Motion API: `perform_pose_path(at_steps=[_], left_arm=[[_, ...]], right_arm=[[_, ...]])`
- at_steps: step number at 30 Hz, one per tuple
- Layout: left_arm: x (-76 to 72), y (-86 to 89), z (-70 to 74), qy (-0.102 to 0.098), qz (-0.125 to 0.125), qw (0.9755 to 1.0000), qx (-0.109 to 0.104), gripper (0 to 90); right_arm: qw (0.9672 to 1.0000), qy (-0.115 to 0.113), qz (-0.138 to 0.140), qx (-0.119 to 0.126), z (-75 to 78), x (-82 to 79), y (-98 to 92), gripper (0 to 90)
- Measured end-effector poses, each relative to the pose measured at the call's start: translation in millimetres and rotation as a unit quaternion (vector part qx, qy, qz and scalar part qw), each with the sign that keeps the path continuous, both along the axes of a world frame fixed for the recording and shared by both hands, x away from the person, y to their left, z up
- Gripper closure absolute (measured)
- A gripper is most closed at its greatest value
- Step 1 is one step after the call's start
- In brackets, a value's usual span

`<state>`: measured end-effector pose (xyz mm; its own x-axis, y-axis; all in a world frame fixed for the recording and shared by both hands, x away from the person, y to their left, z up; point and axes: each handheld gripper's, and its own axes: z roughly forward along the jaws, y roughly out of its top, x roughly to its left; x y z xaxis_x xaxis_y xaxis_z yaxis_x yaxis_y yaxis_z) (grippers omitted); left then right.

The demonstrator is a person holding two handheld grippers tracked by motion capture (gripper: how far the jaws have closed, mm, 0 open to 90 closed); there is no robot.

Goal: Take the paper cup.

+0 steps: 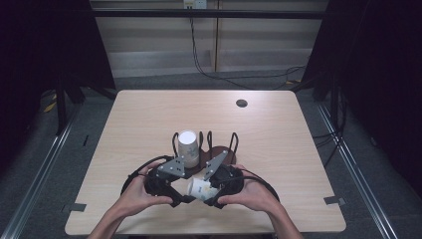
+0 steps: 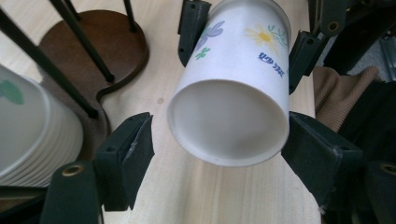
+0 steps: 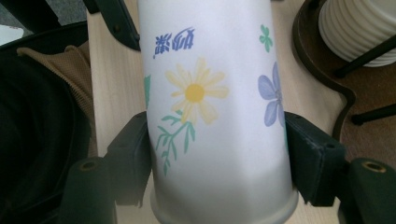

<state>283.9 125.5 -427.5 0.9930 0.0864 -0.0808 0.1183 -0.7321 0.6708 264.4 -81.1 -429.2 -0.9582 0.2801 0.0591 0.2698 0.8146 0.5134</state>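
Observation:
A white paper cup [image 1: 200, 188] printed with flowers lies level between my two grippers near the table's front edge. My right gripper [image 3: 217, 140] is shut on the cup [image 3: 210, 93], its pads pressing and denting the sides. My left gripper [image 2: 219, 135] stands open around the cup's round end [image 2: 229, 121], which faces its camera; the left pad is clear of the rim and the right pad sits right beside it. In the high view the left gripper [image 1: 185, 197] and right gripper [image 1: 211, 198] face each other, each in a hand.
Just behind the grippers stands a cup rack with a dark wooden base [image 1: 219, 152] and black wire hoops [image 1: 234, 142]. A stack of white cups [image 1: 188, 144] sits upside down in its left slot. A round cable hole [image 1: 242, 103] lies far back on the table.

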Motion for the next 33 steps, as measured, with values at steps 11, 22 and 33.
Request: perform_pose_path(at_steps=[11, 22, 33], left_arm=[[-2.4, -4.1, -3.0, 0.003, -0.028, 0.9993, 0.025, 34.5], [-4.3, -7.6, -5.7, 0.017, -0.041, 0.9989, 0.018, 31.9], [-5.3, -8.4, -6.3, 0.023, -0.045, 0.9986, 0.018, 34.5]], right_arm=[[0.9999, 0.007, 0.008, -0.011, -4.4, -2.3, 5.9, 31.2], [0.9995, 0.01, 0.026, -0.012, -6.4, -5.5, 11.2, 31.2], [0.9995, 0.012, 0.029, -0.001, -8.2, -6.1, 12.6, 30.8]])
